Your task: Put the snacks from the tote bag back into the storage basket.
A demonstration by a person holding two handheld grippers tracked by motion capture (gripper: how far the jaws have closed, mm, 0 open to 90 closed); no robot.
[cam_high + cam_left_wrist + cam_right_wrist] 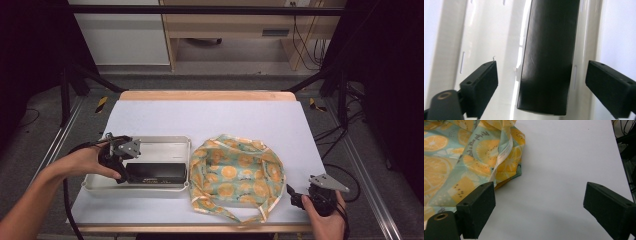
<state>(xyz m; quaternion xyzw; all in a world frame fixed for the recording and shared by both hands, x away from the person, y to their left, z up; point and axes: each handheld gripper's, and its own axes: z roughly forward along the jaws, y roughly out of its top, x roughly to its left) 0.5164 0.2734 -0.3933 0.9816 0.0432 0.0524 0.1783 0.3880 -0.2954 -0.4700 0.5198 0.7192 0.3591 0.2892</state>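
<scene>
Forearm and left gripper (121,161) come first at the left of the high view, reaching into the pale tray (150,142) that sits on the white table (200,115). A long black case (156,173) lies flat along the tray's near wall, and the left gripper hangs over its left end. In the left gripper view its jaws stand wide apart with the case (549,57) lying between them, a clear gap showing on each side, so nothing is gripped. Just to the right of the tray lies a cloth bag (235,172) printed with orange slices, slumped and flat, its strap trailing toward the near table edge. At the far right the right gripper (295,196) rests low by the bag's near right corner; in the right gripper view its jaws too are spread, with bare table between them and the bag's edge (474,157) beside the left jaw. The step in hand looks like a pick or a release of the case at the tray; I cannot tell which. If the case is meant for the bag, the next move calls for closing squarely across its narrow width, while the right gripper lifts the bag's rim to open a mouth.
</scene>
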